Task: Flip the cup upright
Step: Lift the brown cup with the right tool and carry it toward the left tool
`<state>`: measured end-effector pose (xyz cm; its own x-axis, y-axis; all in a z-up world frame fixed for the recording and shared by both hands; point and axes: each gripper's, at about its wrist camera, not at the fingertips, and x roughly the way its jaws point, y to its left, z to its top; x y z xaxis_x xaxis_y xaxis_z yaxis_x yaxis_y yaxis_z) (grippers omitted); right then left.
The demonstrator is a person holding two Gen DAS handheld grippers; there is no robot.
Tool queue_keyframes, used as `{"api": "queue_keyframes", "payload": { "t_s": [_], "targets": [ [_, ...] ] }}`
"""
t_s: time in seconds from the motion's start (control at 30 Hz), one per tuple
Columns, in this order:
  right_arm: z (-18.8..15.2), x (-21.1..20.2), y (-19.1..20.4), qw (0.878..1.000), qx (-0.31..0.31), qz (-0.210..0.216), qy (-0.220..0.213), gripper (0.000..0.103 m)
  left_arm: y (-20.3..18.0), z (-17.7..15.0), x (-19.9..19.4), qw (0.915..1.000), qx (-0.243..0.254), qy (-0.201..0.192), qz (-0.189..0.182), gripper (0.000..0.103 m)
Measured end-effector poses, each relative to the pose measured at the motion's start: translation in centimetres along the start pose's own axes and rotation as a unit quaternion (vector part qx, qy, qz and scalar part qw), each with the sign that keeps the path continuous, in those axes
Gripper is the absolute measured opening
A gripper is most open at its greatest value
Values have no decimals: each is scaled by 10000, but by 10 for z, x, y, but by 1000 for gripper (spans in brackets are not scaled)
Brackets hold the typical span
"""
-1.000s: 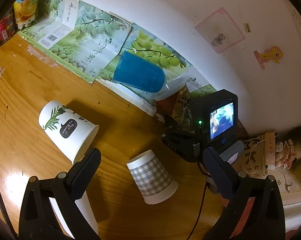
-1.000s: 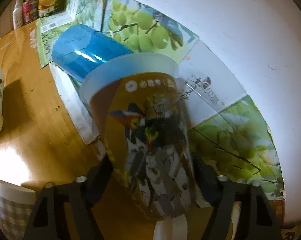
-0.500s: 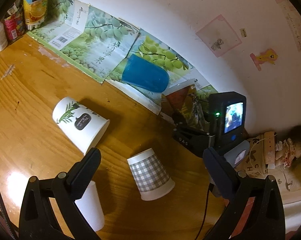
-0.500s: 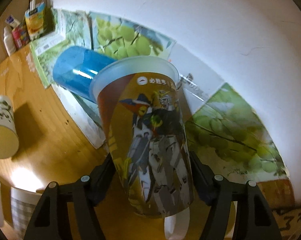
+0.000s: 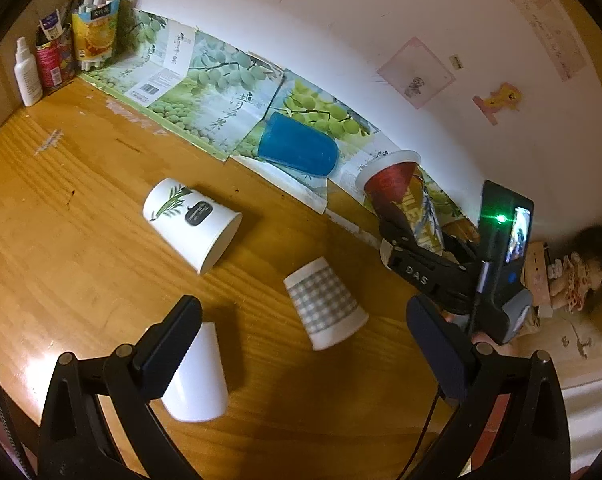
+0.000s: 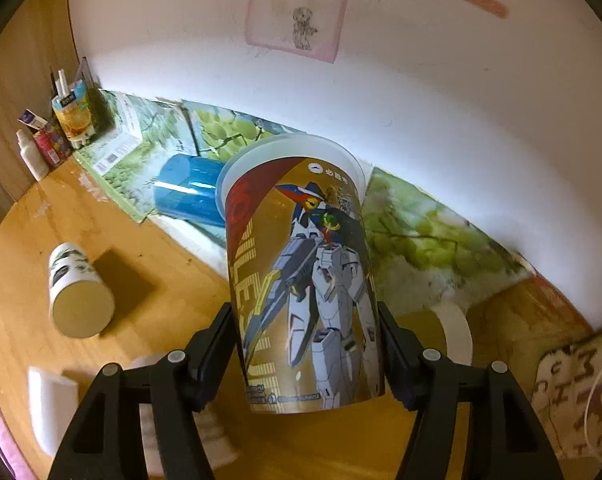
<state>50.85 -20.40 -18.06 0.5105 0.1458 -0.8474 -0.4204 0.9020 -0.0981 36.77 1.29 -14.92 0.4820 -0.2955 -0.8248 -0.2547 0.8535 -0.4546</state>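
Observation:
My right gripper (image 6: 307, 354) is shut on a tall robot-print cup (image 6: 303, 280), held off the table, mouth tilted up toward the wall. It also shows in the left wrist view (image 5: 401, 196), with the right gripper (image 5: 405, 236) around it. My left gripper (image 5: 301, 344) is open and empty above the table. A checked cup (image 5: 325, 304) stands upside down between its fingers. A leaf-print cup (image 5: 191, 224) and a blue cup (image 5: 297, 150) lie on their sides. A plain white cup (image 5: 197, 376) stands under the left finger.
The wooden table (image 5: 81, 200) runs to the white wall. Grape-print cardboard (image 5: 205, 96) lies along the wall. Bottles and cartons (image 5: 57, 60) stand at the far left corner. A doll (image 5: 581, 272) lies at the right. A white mug handle (image 6: 457, 332) shows behind the held cup.
My right gripper has lifted the robot-print cup and tilted it more upright. My left gripper has drawn back and up, so more of the table shows.

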Motion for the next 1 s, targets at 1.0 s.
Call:
{"api": "queue_keyframes", "payload": {
  "t_s": [1.0],
  "targets": [
    [-137,-123,84,9932,1037,299,-446,67,26,-79,-57,9932,1018,325,470,102]
  ]
}}
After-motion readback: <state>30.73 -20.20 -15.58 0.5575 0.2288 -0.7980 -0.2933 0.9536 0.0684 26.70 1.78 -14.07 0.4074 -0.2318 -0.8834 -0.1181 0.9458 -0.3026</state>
